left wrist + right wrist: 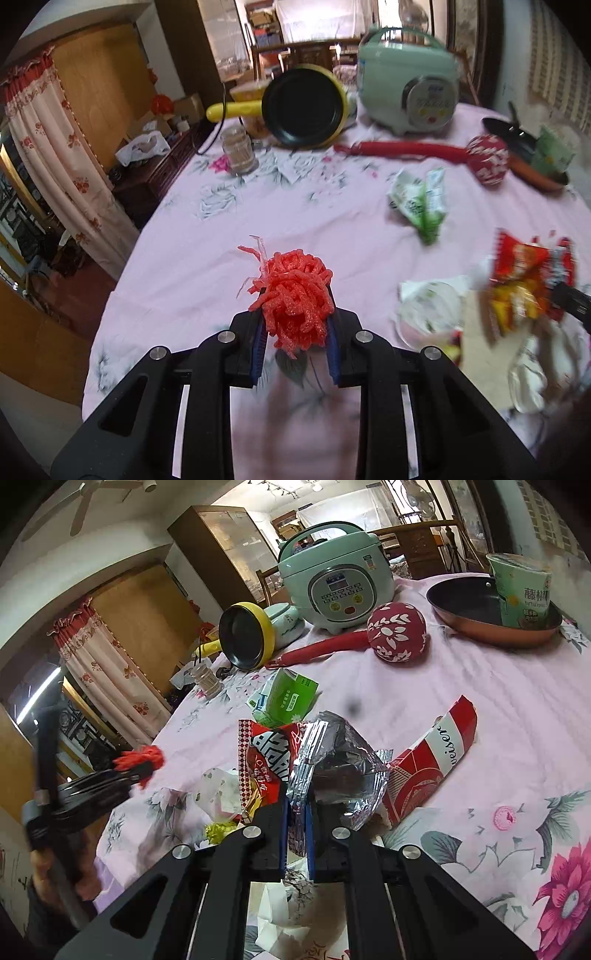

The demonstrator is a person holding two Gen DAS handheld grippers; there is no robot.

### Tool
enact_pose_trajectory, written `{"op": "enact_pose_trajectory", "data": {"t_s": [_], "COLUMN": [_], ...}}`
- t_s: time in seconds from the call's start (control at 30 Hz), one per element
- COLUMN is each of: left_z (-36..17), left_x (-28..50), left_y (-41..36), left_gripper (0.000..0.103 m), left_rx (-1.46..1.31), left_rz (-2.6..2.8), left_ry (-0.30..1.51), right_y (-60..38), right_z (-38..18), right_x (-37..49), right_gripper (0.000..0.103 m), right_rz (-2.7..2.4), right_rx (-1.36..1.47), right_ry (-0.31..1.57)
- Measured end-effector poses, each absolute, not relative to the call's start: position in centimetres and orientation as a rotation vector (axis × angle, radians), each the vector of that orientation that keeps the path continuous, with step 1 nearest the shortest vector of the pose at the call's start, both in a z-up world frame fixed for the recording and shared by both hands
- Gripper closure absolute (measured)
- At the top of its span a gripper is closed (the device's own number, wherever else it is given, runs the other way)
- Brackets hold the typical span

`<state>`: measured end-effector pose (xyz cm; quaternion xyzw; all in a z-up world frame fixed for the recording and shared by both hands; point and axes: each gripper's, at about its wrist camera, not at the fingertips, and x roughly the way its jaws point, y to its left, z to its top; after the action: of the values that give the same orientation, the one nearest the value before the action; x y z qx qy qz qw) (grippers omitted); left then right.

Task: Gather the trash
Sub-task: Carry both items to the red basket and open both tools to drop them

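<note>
Two grippers, each holding trash over the pink table

The left gripper (295, 325) squeezes a fluffy red foam ball (295, 299). The right gripper (297, 823) is pinched tight on a shiny red snack bag (321, 760). Behind lie a green wrapper (421, 203), a red stick toy (391, 631), then the green rice cooker (336, 583).

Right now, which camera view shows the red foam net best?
The left wrist view shows the red foam net best: it sits large and central, pinched between the blue pads of the left gripper, with loose strands visible. The right wrist view shows the net only small and blurred at the left edge.
</note>
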<state>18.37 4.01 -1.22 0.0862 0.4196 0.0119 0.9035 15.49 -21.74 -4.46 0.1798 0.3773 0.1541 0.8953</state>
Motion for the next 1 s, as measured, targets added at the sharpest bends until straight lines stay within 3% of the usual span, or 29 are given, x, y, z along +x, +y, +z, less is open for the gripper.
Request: {"op": "enact_pose_trajectory", "data": {"t_s": [0.23,0.47,0.73,1.0], "left_z": [2.6,1.4,1.0,0.7], "left_x": [7.5,-3.6,-8.0,-10.6], "left_y": [5.1,13.2,19.4,20.9], "left_gripper": [0.075,0.075,0.075,0.074], "left_rx": [0.073,-0.123,-0.184,-0.207], "left_rz": [-0.092,0.053,0.134,0.126], "left_ry": [0.771,0.701,0.717,0.696], "right_y": [-21.2,-20.5,-15.2,-9.1], "right_z": [-3.9,-3.0,-1.3,-0.2], "right_x": [14.7,13.2,7.2,2.0], "right_gripper": [0.095,0.095,0.095,0.095], "right_rz": [0.314,0.311,0.395,0.499], "right_rx": [0.323,0.309,0.242,0.182], "right_ry": [0.753,0.701,0.661,0.656]}}
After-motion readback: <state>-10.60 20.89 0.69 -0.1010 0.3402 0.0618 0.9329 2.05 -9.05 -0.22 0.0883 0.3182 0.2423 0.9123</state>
